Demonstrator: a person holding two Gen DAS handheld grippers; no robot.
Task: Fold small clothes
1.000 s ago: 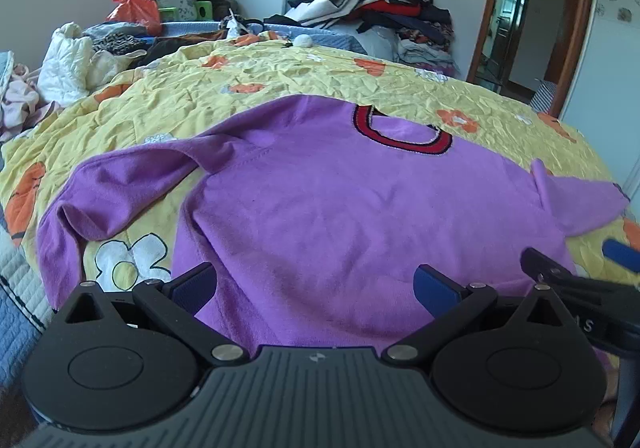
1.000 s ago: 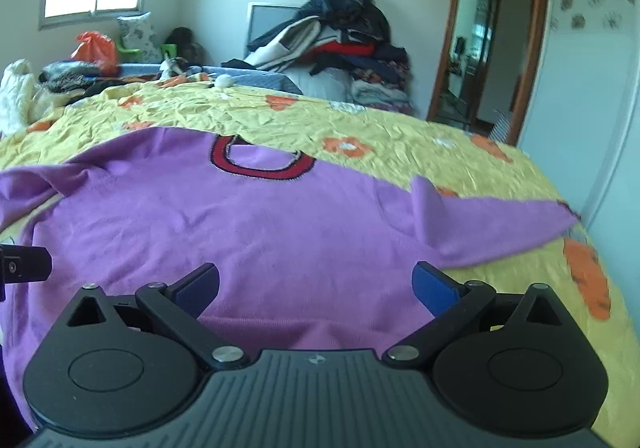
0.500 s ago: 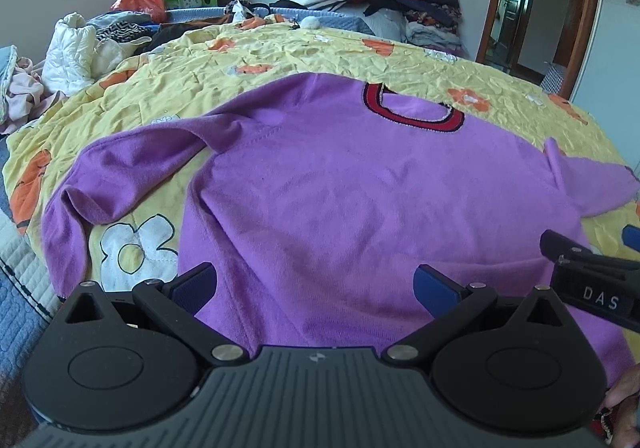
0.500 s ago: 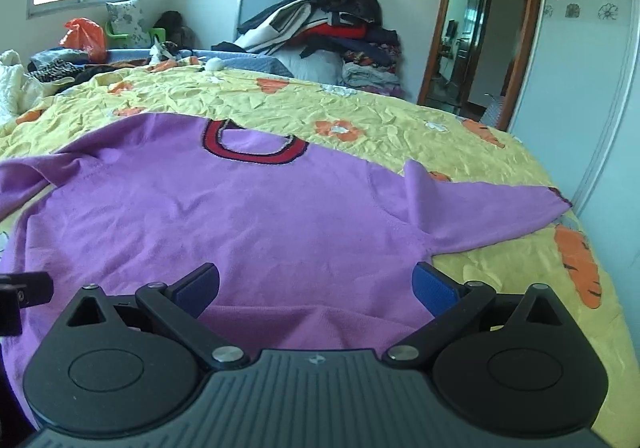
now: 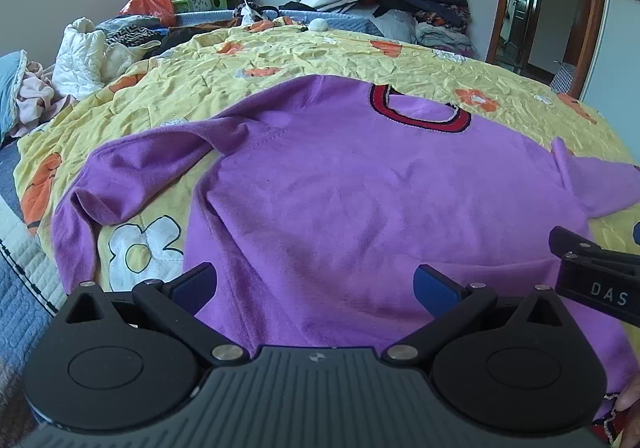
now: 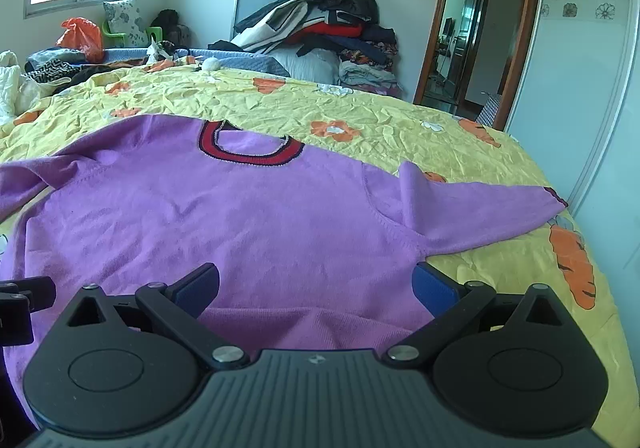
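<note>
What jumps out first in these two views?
A purple sweater with a red-and-navy collar lies spread flat across the yellow floral bedspread, sleeves out to both sides. Both claws, left and right, are open at its near hem. A heap of clothes is piled against the far wall.

I am lifting both grippers higher, looking down more steeply on the purple knit sweater [image 5: 360,199], its hem bunching slightly.

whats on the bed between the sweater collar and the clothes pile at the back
Only bare yellow floral bedspread between collar and clothes pile, seen in the right wrist view.
</note>
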